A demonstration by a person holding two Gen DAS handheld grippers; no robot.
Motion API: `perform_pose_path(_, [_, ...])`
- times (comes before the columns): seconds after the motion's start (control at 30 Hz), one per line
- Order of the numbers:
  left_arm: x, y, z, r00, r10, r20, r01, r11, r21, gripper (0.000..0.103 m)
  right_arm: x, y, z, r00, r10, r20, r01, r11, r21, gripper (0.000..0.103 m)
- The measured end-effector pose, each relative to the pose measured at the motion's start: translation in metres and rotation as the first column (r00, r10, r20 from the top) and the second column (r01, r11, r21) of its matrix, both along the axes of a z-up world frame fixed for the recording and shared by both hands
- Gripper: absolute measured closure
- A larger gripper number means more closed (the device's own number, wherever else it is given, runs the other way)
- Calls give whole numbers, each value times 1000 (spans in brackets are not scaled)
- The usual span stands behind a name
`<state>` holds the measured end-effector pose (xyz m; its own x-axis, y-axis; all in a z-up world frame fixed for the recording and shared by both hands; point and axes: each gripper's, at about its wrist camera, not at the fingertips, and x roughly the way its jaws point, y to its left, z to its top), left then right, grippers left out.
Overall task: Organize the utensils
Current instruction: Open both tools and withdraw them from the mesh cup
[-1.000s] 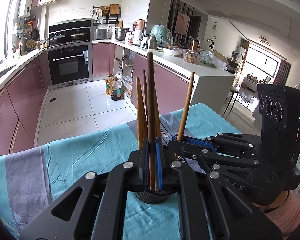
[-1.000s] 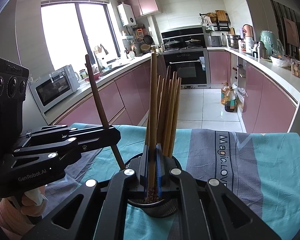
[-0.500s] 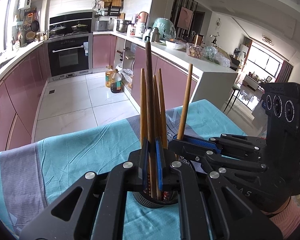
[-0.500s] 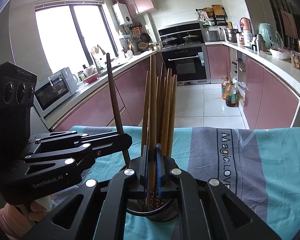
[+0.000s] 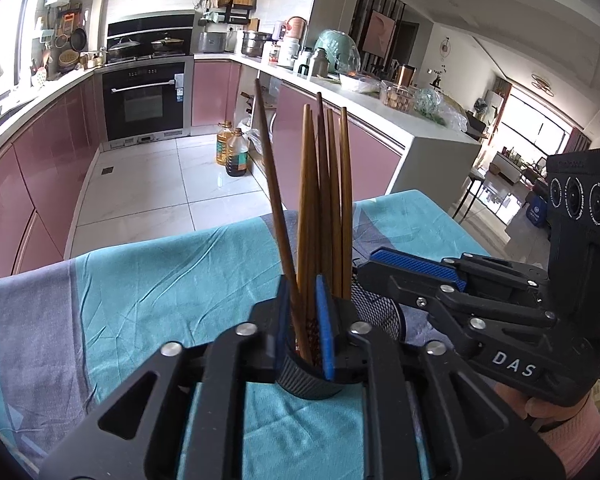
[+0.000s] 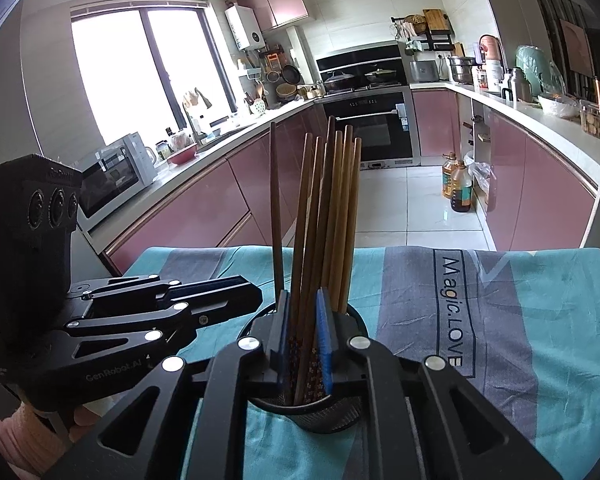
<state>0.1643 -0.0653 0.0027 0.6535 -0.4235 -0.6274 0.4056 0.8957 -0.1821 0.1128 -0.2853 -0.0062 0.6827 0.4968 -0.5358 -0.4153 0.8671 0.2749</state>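
Note:
A black mesh holder (image 5: 376,308) (image 6: 324,412) stands on the teal and grey cloth (image 5: 140,280) (image 6: 540,320) with several brown chopsticks (image 5: 324,200) (image 6: 332,220) upright in it. A darker chopstick (image 5: 272,184) (image 6: 276,208) leans left in the holder. My left gripper (image 5: 304,320) (image 6: 256,300) hovers at the holder's rim, jaws opening; the dark chopstick passes loosely between its blue pads. My right gripper (image 6: 304,332) (image 5: 374,270) sits over the rim from the other side, jaws opening too, with chopsticks standing free in the gap.
A hand in a pink sleeve (image 5: 572,436) holds the right gripper. Behind the table lie a tiled floor with oil bottles (image 5: 232,152), pink cabinets, an oven (image 6: 376,128) and a crowded white counter (image 5: 400,96). The cloth's far edge runs just behind the holder.
Both pairs of jaws have parted from shut. The dark chopstick and the light one have slid down into the holder. My left gripper has sunk towards the rim.

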Motion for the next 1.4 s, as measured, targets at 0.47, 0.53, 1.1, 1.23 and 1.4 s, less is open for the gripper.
perform_pose_path(0.47, [-74, 58, 9, 942, 253, 219, -257, 966, -11, 5, -58, 11, 2, 983, -19, 182, 29, 998, -52, 7])
perform_pose_path(0.53, [-85, 62, 8, 928, 282, 244, -290, 957, -4, 5, -63, 13, 1, 980, -26, 195, 37, 998, -54, 7])
perform_pose_path(1.1, [-156, 98, 3, 826, 438, 355, -462, 887, -20, 5, -104, 31, -7, 944, -108, 310, 140, 987, -84, 7])
perform_pose_path(1.23, [-164, 99, 4, 817, 445, 368, -470, 882, -25, 5, -107, 30, -6, 939, -121, 321, 153, 985, -75, 7])
perform_pose_path(1.4, [-172, 95, 8, 801, 449, 396, -481, 877, -21, 5, -108, 31, -8, 937, -126, 325, 159, 984, -78, 7])
